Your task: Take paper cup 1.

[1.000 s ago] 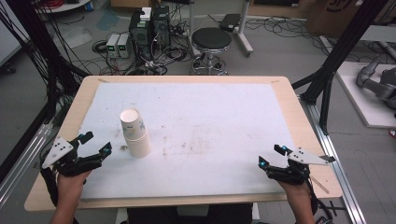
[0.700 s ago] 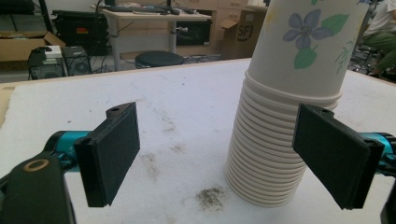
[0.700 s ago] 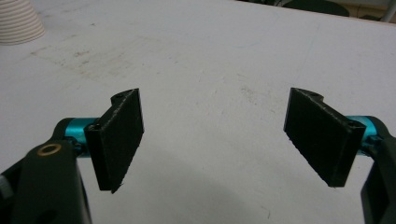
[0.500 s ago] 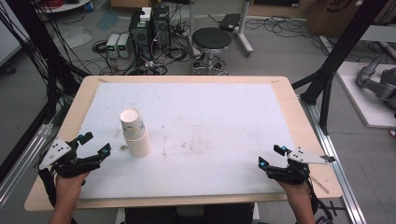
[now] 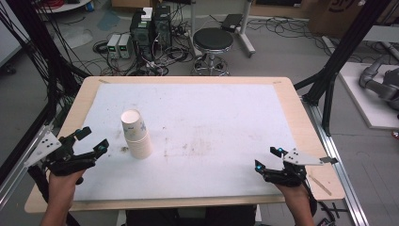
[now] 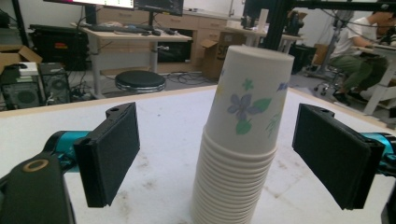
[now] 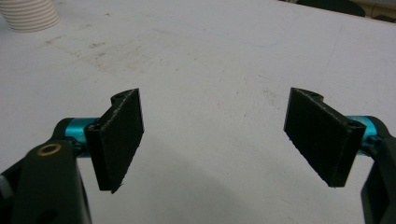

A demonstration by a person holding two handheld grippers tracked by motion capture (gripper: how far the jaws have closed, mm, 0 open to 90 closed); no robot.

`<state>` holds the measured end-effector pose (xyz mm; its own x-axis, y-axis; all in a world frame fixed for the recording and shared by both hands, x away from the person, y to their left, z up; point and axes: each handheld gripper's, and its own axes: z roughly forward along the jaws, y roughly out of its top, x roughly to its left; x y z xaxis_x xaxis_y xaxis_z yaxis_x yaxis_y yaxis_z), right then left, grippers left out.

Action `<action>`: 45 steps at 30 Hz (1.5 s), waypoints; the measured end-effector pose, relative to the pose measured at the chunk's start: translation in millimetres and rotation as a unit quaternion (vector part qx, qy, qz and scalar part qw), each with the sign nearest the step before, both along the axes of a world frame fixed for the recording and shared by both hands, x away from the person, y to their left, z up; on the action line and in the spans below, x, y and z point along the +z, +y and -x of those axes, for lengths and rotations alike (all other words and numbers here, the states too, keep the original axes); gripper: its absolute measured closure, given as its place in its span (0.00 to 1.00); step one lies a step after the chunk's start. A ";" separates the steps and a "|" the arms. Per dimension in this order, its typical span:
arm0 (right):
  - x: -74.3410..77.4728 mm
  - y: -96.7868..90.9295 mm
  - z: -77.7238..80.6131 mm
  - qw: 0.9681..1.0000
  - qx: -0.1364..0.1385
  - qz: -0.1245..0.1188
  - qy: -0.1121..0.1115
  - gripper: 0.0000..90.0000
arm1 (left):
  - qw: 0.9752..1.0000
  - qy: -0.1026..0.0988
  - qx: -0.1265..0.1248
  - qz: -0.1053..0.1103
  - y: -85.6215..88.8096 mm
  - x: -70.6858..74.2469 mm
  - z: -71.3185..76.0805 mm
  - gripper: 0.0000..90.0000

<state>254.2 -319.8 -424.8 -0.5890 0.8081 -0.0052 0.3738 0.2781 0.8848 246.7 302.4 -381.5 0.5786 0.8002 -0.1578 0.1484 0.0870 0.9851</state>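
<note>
A stack of upside-down paper cups point(image 5: 136, 133) with a flower print stands on the left half of the white table mat point(image 5: 211, 113). My left gripper point(image 5: 93, 140) is open just left of the stack, jaws pointing at it. In the left gripper view the cup stack point(image 6: 238, 140) rises a little beyond and between the two black pads point(image 6: 109, 151), untouched. My right gripper point(image 5: 267, 158) is open near the front right edge, far from the cups. The right gripper view has the stack's base point(image 7: 29, 15) at the top left corner and bare mat between the pads point(image 7: 119, 135).
The wooden table rim point(image 5: 301, 113) frames the mat. Behind the table are a black stool point(image 5: 213, 41), computer boxes point(image 5: 150, 23) and cables on the floor. Black frame posts point(image 5: 339, 61) stand at the right. A seated person point(image 6: 369, 46) is far off.
My left gripper has edged slightly forward and right toward the cup stack. The right gripper and the cups have stayed in place.
</note>
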 end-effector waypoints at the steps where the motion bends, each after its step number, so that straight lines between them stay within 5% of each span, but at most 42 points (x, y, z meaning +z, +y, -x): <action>1: 0.0 0.2 0.2 1.000 -0.001 0.001 0.000 0.23 | 1.000 0.001 -0.009 0.004 -0.4 3.4 -0.7 0.17; 8: 1.3 1.6 1.6 1.000 -0.001 -0.002 -0.001 0.23 | 0.999 -0.005 -0.041 -0.011 -14.6 29.3 -12.9 0.17; 19: 2.2 2.9 2.9 1.000 0.003 -0.005 -0.006 0.23 | 0.997 0.017 -0.060 -0.038 -45.6 60.1 -40.6 0.16; 33: 2.0 3.9 5.1 1.000 0.004 -0.003 -0.004 0.23 | 0.993 0.062 -0.065 -0.079 -74.4 43.2 -64.0 0.17; 39: 0.9 3.8 4.1 1.000 0.005 -0.001 -0.001 0.23 | 0.991 0.078 -0.064 -0.090 -76.6 36.6 -72.2 0.29; 45: 1.1 3.4 5.3 1.000 0.004 -0.003 0.001 0.23 | 0.993 0.064 -0.059 -0.081 -74.1 38.7 -71.5 0.38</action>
